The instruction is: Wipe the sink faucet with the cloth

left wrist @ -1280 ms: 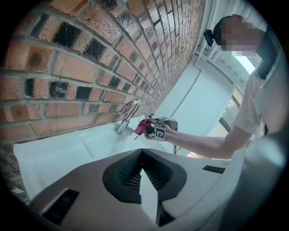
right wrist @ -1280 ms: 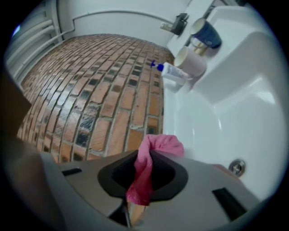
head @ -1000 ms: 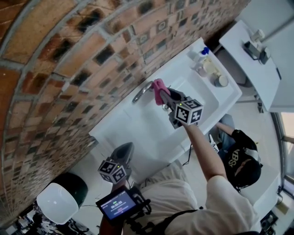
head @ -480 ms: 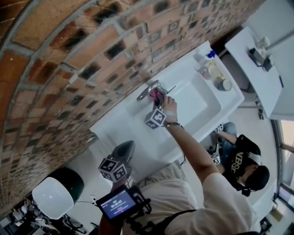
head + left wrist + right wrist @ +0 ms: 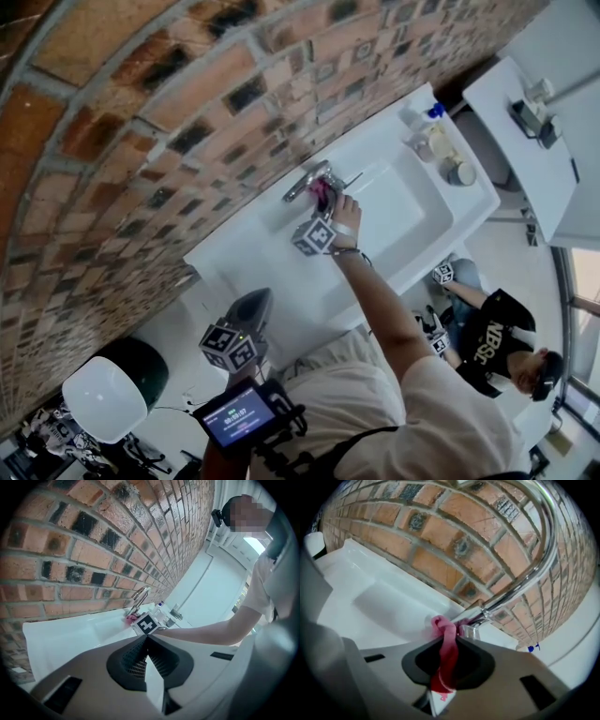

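A chrome faucet [image 5: 305,180] rises from the white sink [image 5: 281,262] against the brick wall. My right gripper [image 5: 323,208] is shut on a pink cloth [image 5: 323,196] and presses it against the base of the faucet [image 5: 506,597]. In the right gripper view the pink cloth [image 5: 446,653] runs between the jaws up to the faucet foot. My left gripper [image 5: 253,314] hangs low in front of the sink, shut and holding nothing; its view shows the faucet [image 5: 139,598] and the cloth [image 5: 130,618] far ahead.
Bottles and small jars [image 5: 433,141] stand at the sink's right end. A white counter [image 5: 525,131] lies beyond it. A seated person [image 5: 497,347] is on the floor at the right. A white round lid [image 5: 108,398] sits at the lower left.
My right gripper has dropped from above the basin to the faucet base and rolled over, carrying the pink cloth onto the faucet. The left gripper has stayed in place.
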